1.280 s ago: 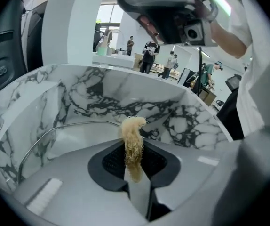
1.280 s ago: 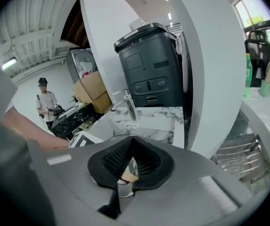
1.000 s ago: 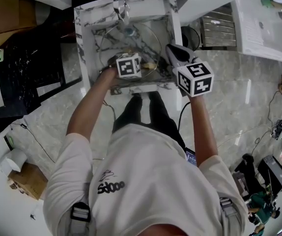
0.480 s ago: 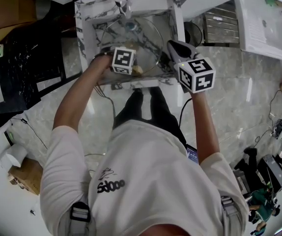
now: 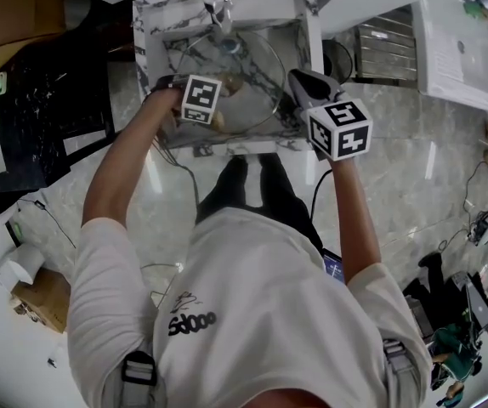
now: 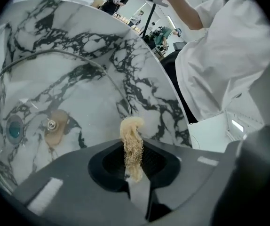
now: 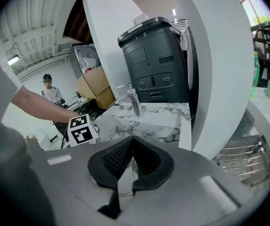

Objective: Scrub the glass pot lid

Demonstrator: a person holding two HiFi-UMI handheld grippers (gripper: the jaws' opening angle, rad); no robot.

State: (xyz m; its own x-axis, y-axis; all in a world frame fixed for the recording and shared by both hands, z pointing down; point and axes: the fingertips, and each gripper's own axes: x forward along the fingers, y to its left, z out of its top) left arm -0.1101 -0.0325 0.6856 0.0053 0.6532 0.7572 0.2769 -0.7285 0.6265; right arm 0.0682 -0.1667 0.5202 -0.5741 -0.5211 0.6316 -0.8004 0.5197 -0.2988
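The left tool (image 6: 134, 175) is clenched on a tan scrubber (image 6: 131, 142). The glass pot lid (image 6: 78, 93) lies just ahead of it in the sink (image 6: 151, 95). The right tool (image 7: 131, 171) seems to pinch its rim.

White marble sink (image 5: 142, 58), black veins, square basin with raised rim on all sides. At middle of back rim, metal faucet (image 5: 216, 2). In basin bottom, near back, round drain (image 6: 14, 127). Inside basin, glass pot lid (image 5: 257, 70), covering most of bottom; thin metal rim, brownish knob (image 6: 54, 126) at centre. Flat or tilted: cannot tell. Under sink, pale glossy floor (image 5: 397, 160).
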